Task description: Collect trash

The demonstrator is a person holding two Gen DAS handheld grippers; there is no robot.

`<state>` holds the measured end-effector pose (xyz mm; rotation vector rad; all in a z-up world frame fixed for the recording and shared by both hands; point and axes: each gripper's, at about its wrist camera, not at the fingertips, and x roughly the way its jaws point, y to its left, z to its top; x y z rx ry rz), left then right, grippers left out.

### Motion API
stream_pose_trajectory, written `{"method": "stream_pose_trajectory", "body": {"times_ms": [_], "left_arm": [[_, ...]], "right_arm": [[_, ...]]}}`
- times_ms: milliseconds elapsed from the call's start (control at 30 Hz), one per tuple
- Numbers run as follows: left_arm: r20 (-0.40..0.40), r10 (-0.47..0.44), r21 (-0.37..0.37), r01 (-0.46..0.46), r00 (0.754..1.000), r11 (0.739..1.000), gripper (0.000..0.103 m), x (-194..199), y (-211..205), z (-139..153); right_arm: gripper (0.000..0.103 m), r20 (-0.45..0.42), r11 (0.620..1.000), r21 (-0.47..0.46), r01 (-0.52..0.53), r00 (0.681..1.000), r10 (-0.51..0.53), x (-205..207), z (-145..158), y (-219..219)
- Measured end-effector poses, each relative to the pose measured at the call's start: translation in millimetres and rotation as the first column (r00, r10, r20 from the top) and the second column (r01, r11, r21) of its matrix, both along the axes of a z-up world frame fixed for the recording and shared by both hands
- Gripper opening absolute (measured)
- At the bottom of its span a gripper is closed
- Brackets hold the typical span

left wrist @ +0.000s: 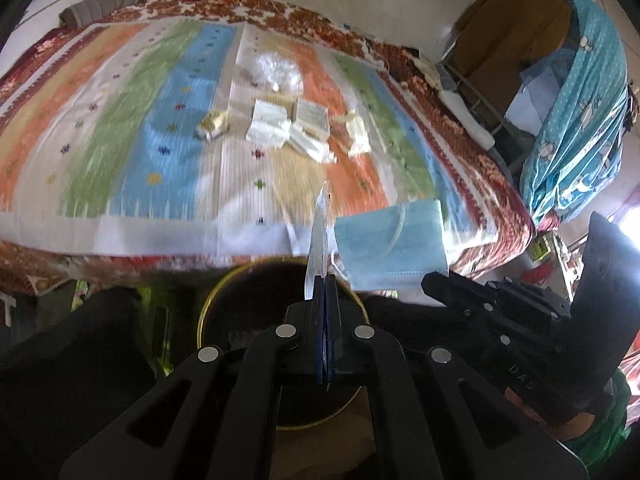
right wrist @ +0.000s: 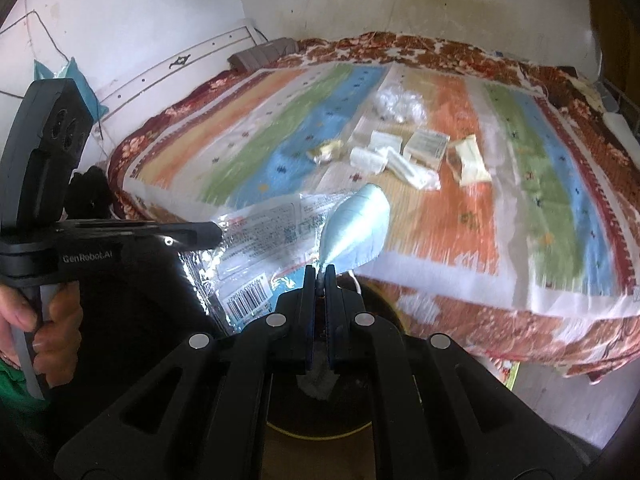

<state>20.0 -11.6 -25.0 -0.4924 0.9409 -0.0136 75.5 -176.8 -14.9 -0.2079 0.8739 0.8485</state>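
Observation:
My left gripper (left wrist: 325,280) is shut on a clear plastic wrapper (left wrist: 318,236), seen edge-on; in the right wrist view the wrapper (right wrist: 272,240) shows its print and barcode, with the left gripper (right wrist: 216,234) at its edge. My right gripper (right wrist: 319,272) is shut on a light blue face mask (right wrist: 356,232), which also shows in the left wrist view (left wrist: 392,244), with the right gripper (left wrist: 430,282) at its lower right. Both are held above a dark round bin with a yellow rim (left wrist: 208,304), at the bed's near edge. More trash lies mid-bed: white packets (left wrist: 272,124), a box (left wrist: 312,116).
The bed has a striped cover (left wrist: 120,120) over a red floral blanket (right wrist: 520,332). A crumpled clear bag (left wrist: 272,68) and a yellowish wrapper (left wrist: 214,124) lie on it. A teal curtain (left wrist: 580,120) hangs at the right. A folded grey cloth (left wrist: 100,6) lies at the bed's far corner.

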Motion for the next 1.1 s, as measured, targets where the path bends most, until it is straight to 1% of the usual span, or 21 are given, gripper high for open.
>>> {"method": "stream_pose_trajectory", "body": {"times_ms": [233, 333, 367, 433, 533, 633, 667, 767, 833, 933, 1033, 1100], "left_arm": [[-0.094, -0.013, -0.022, 0.011, 0.995, 1.000, 0.000, -8, -8, -22], [-0.136, -0.014, -0.042, 0.008, 0.991, 0.999, 0.000, -6, -8, -30], [-0.161, -0.015, -0.059, 0.006, 0.987, 0.998, 0.000, -6, -7, -36], [-0.203, -0.015, -0.070, 0.001, 0.979, 0.998, 0.000, -4, -7, -44], [-0.244, -0.019, -0.081, -0.001, 0.970, 0.997, 0.000, 1, -7, -54], [-0.295, -0.020, -0.088, -0.007, 0.955, 0.996, 0.000, 6, -7, -65], [-0.317, -0.023, -0.106, -0.011, 0.948, 0.994, 0.000, 10, -7, -71], [-0.379, -0.016, -0.142, -0.041, 0.925, 0.989, 0.000, 20, -3, -91], [-0.415, -0.007, -0.159, -0.065, 0.910, 0.985, 0.000, 27, -1, -103], [-0.455, 0.005, -0.182, -0.098, 0.890, 0.978, 0.000, 34, 0, -119], [-0.478, 0.024, -0.171, -0.120, 0.878, 0.978, 0.000, 41, -2, -129], [-0.496, 0.031, -0.182, -0.139, 0.868, 0.973, 0.000, 44, -2, -137]], "right_arm": [[0.004, -0.081, 0.999, -0.040, 0.003, 0.997, -0.007, -5, -22, 1], [0.004, -0.143, 0.999, -0.048, 0.007, 0.990, -0.014, -4, -33, 0], [0.004, -0.165, 0.999, -0.052, 0.010, 0.986, -0.018, -3, -37, 0], [0.004, -0.216, 0.997, -0.069, 0.016, 0.976, -0.031, -1, -49, 1], [0.004, -0.240, 0.995, -0.104, 0.015, 0.970, -0.039, 0, -59, 4], [0.004, -0.278, 0.991, -0.134, 0.022, 0.959, -0.059, 4, -72, 7], [0.004, -0.299, 0.990, -0.139, 0.023, 0.952, -0.065, 7, -77, 8], [0.004, -0.357, 0.987, -0.158, 0.031, 0.930, -0.086, 15, -93, 11], [0.004, -0.399, 0.984, -0.172, 0.049, 0.910, -0.115, 23, -106, 13], [0.004, -0.437, 0.979, -0.188, 0.075, 0.887, -0.152, 33, -118, 13], [0.004, -0.457, 0.973, -0.207, 0.098, 0.870, -0.184, 41, -128, 14], [0.004, -0.477, 0.971, -0.216, 0.108, 0.856, -0.201, 46, -135, 16]]}}
